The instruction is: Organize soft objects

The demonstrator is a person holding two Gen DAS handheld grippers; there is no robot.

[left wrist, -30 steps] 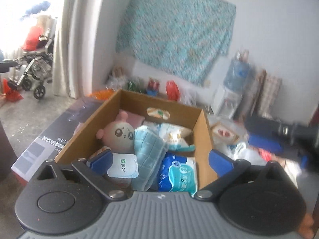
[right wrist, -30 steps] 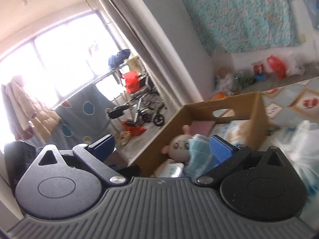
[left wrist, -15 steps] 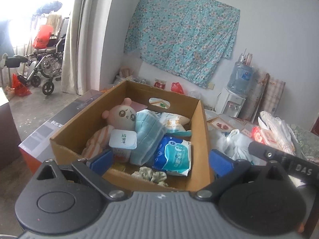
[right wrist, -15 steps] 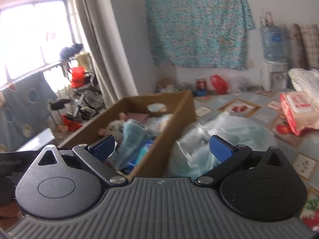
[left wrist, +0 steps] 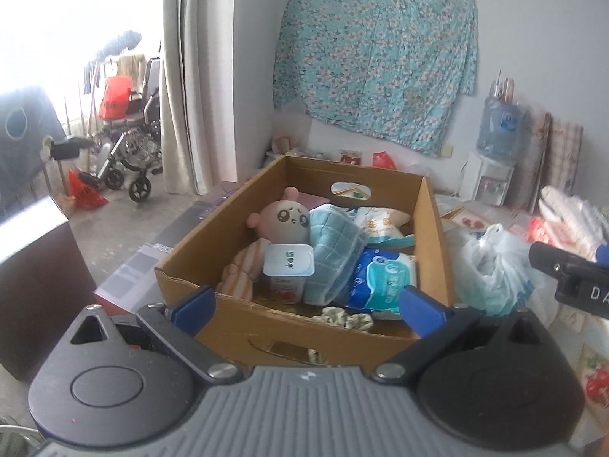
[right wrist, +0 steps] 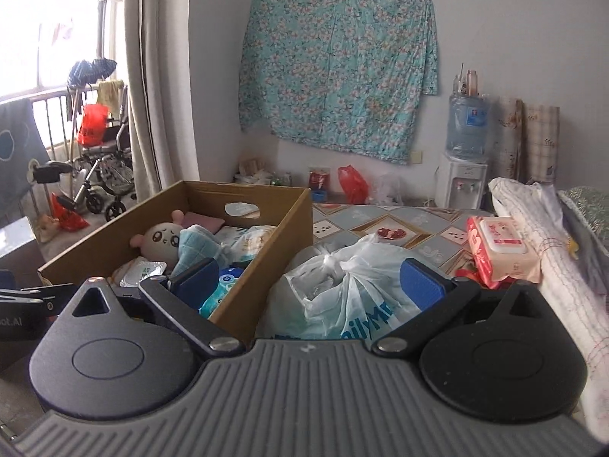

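Currently my left gripper (left wrist: 306,306) hangs spread wide with nothing between its blue pads, just short of the near wall of the cardboard box (left wrist: 228,327). My right gripper (right wrist: 310,285) is likewise spread and empty, one pad over the box's right wall, the other over the knotted plastic bag (right wrist: 342,293).

Box contents, left-wrist view: a pink plush doll (left wrist: 283,219) leans against the left wall, face up. A folded blue towel (left wrist: 331,251) lies tilted beside it, touching the doll's head. A sealed yogurt cup (left wrist: 287,270) stands in front of the doll, against the towel. A striped orange cloth (left wrist: 239,270) lies left of the cup. A blue wet-wipes pack (left wrist: 380,282) rests against the right wall, partly under the towel. A white snack bag (left wrist: 380,224) sits behind it. A pale green scrunchie (left wrist: 348,316) lies on the box floor near the front wall.

Outside the box, right-wrist view: the plastic bag touches the box's right wall on the patterned tablecloth (right wrist: 380,217). A pink wipes pack (right wrist: 502,249) lies farther right, beside a rolled white quilt (right wrist: 552,251).
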